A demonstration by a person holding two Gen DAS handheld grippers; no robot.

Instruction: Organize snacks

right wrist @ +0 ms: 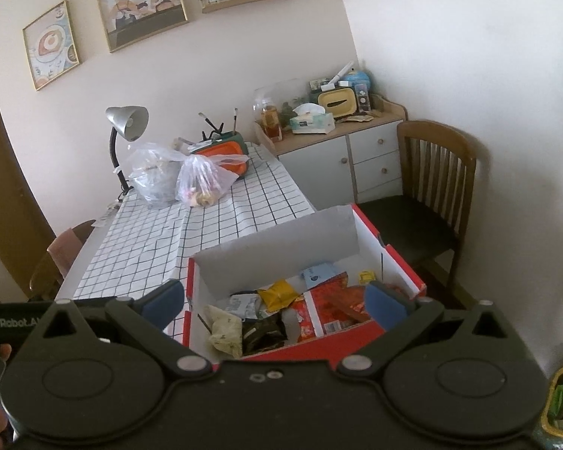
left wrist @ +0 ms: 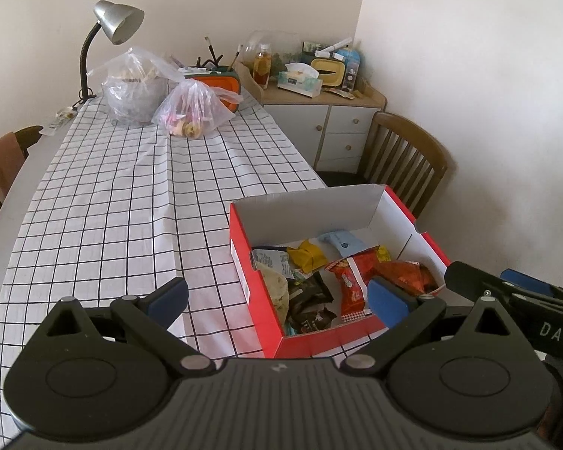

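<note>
Left wrist: left gripper (left wrist: 277,300) fingers spread, empty, above bench (left wrist: 112,202). Snacks (left wrist: 319,281) in red box (left wrist: 319,341).

Right wrist: right gripper (right wrist: 274,300) spread, empty, over box (right wrist: 281,232). Looks nearly done; next, probably check for strays.

left chair (left wrist: 3,165) cut by edge, box (right wrist: 364,341) front behind gripper (right wrist: 277,302)

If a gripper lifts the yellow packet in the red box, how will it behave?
The yellow packet looks crumpled and soft, so it probably flexes when pinched. It seems small and light. Its glossy wrapper may slip between the pads.
</note>
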